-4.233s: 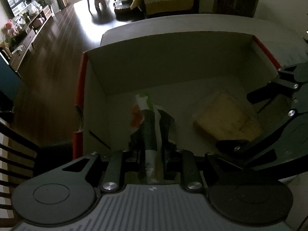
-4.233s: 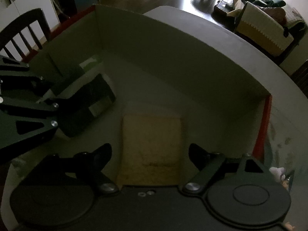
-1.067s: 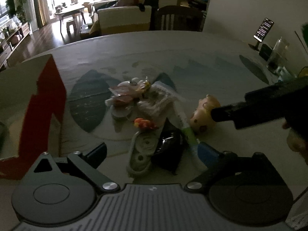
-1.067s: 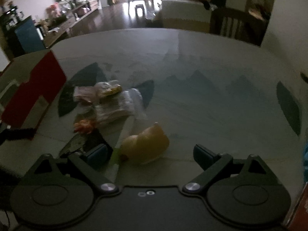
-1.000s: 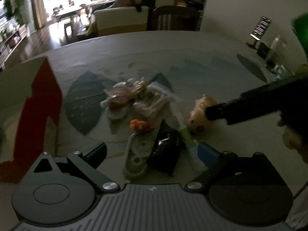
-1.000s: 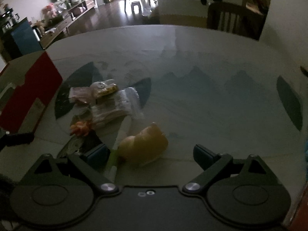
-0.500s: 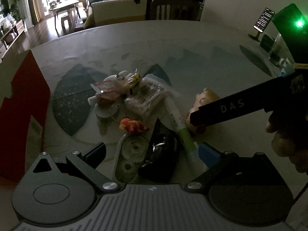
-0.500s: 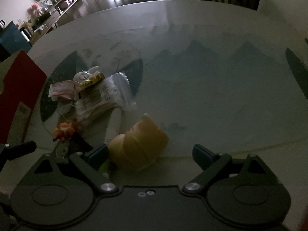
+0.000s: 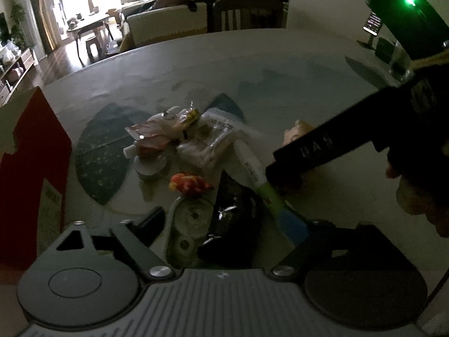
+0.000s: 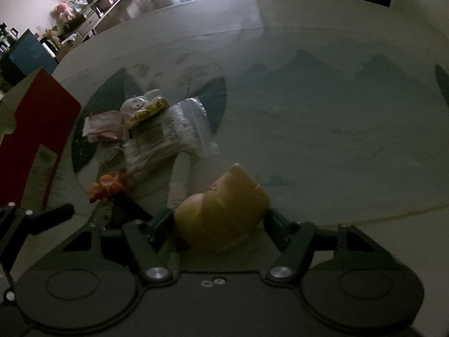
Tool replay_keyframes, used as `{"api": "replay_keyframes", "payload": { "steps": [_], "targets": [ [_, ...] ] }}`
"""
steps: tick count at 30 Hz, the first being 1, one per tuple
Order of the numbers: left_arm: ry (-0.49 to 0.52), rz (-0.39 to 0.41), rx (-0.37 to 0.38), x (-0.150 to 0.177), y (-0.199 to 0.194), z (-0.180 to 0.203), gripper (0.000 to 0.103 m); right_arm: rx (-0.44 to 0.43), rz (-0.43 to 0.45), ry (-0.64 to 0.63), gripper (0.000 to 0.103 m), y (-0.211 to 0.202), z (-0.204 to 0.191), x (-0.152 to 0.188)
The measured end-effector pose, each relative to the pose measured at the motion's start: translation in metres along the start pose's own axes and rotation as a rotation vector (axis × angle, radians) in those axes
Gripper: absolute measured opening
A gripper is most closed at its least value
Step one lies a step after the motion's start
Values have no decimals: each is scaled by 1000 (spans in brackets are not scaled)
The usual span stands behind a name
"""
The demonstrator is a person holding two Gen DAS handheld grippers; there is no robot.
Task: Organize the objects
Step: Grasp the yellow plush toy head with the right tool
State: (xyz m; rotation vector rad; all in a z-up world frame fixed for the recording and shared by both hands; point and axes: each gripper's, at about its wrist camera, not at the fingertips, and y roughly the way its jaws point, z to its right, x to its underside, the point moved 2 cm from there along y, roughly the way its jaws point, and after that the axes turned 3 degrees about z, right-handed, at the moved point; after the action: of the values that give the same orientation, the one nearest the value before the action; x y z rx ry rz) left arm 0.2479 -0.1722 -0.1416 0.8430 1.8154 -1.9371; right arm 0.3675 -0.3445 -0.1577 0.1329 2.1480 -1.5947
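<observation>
— What has the right gripper (image 10: 219,220) got?
— Its fingers sit against both sides of the yellow toy (image 10: 224,210); contact looks made, though it's dim.
— And the left gripper (image 9: 224,224)?
— Spread wide, empty, over the white gear toy (image 9: 186,224) and black pouch (image 9: 235,224).
— The rest?
— Heaped mid-counter (image 10: 322,98): cotton-swab bag (image 10: 171,137), orange figure (image 10: 108,186), tube (image 9: 252,165). The red box (image 9: 36,151) stands at the left edge.

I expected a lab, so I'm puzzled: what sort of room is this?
Most likely a home's open dining and living area: a round dining table with a wooden chair behind it, and a sofa with a coffee table beyond.
</observation>
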Motion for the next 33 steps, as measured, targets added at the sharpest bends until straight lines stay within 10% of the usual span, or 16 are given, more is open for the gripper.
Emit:
{"api": "replay_keyframes", "payload": {
  "steps": [8, 33],
  "targets": [
    [24, -20, 19, 2, 1, 6, 35, -10, 0, 0, 66, -2, 1, 2],
    [-84, 14, 71, 9, -39, -11, 25, -40, 43, -67, 64, -64, -9, 24]
  ]
}}
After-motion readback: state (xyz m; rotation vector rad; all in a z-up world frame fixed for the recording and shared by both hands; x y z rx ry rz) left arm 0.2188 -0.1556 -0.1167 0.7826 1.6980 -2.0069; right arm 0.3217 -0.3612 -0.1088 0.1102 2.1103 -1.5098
